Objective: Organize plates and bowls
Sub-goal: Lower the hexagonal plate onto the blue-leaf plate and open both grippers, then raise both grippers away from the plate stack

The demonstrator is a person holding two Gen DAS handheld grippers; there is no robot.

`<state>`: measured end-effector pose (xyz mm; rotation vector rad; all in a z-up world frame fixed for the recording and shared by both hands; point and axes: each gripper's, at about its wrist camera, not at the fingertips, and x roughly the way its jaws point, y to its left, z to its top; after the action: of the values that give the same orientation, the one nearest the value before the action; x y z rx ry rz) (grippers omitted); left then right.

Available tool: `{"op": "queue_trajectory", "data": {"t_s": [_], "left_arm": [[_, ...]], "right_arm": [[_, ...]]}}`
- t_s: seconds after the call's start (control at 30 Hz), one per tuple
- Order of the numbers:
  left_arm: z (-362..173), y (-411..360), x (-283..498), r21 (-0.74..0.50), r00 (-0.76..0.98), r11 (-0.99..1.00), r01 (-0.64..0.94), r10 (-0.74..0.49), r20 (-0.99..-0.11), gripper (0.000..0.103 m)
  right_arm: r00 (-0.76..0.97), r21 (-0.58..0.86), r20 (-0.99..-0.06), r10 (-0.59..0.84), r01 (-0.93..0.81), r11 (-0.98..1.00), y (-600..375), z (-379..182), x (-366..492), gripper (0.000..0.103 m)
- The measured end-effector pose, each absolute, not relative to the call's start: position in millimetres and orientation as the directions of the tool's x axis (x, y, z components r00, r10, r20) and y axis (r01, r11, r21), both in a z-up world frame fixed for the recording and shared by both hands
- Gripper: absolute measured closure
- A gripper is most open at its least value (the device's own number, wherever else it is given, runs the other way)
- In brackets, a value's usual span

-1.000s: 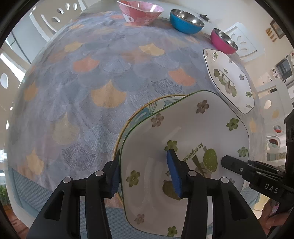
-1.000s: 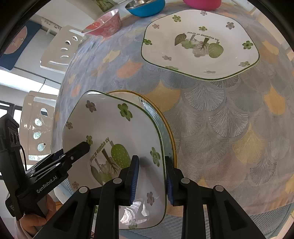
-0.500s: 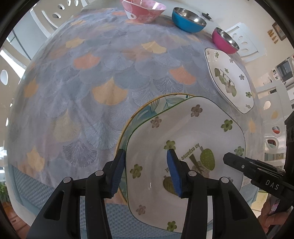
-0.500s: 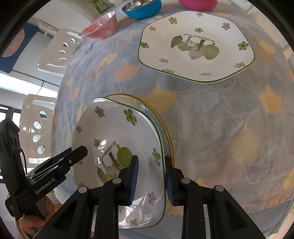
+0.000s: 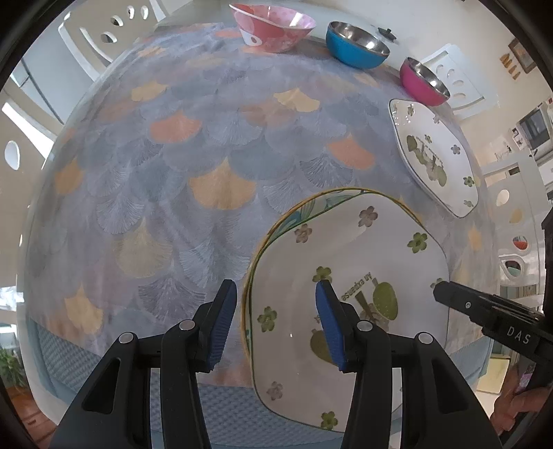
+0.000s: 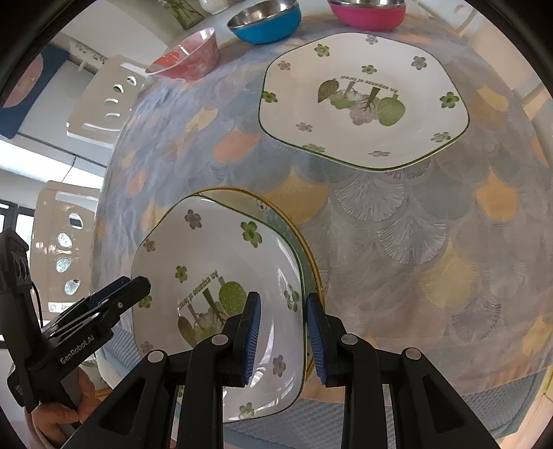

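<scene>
Blue-padded left gripper (image 5: 275, 290) at lower centre of the left wrist view, jaws opening. Rim of the white flowered plate (image 5: 380, 248) between them, neither pad pressing: left pad clear of the rim over the tablecloth (image 5: 172, 172), right pad above the plate's inner face. White flowered plate at lower right of centre, nested on a yellow-rimmed plate (image 5: 304, 210), only a crescent of the latter showing at upper left. Second white plate (image 5: 432, 155) flat at the right edge, well apart. Along the top: pink patterned bowl (image 5: 273, 29), blue bowl (image 5: 356, 51), magenta bowl (image 5: 423, 83), in a row from left to right, each apart from the next. Tip of the right gripper (image 5: 440, 292) reaching in from the right onto the flowered plate's far rim, a hand (image 5: 515, 404) behind it at lower right.

Right wrist view: right gripper (image 6: 283, 311) at lower centre, jaws nearly together and clamped on the right rim of the white flowered plate (image 6: 214, 248), left pad on its inner face, right pad outside. Cannot tell whether the yellow-rimmed plate (image 6: 304, 235) is caught as well. Stack at lower left of centre; second white plate (image 6: 363, 103) at upper right. Bowls along the top edge. Left gripper (image 6: 138, 283) at lower left beside the stack's rim, held by a hand (image 6: 55, 414).
</scene>
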<state>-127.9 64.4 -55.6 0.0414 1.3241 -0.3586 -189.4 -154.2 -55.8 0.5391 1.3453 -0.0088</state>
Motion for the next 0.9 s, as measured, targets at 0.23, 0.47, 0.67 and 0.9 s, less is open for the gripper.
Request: {"op": "queue_trajectory", "data": {"t_s": [0.23, 0.47, 0.67, 0.9], "left_arm": [[-57, 74, -115, -0.184, 0.168, 0.946, 0.265, -0.233, -0.958, 0.057], [-39, 75, -104, -0.213, 0.155, 0.929, 0.303, -0.269, -0.951, 0.056], [-7, 56, -92, -0.247, 0.155, 0.91, 0.332, -0.311, -0.938, 0.044], [32, 12, -73, -0.222, 0.206, 0.909, 0.351, -0.307, -0.929, 0.019]], "right_arm": [[0.21, 0.345, -0.935, 0.287, 0.34, 0.875, -151, -62, -185, 0.076], [0.152, 0.242, -0.965, 0.212, 0.215, 0.946, -158, -43, -182, 0.076], [0.247, 0.277, -0.942, 0.229, 0.182, 0.944, -194, 6, -193, 0.056], [0.312, 0.267, -0.924, 0.223, 0.107, 0.958, -227, 55, -178, 0.032]]}}
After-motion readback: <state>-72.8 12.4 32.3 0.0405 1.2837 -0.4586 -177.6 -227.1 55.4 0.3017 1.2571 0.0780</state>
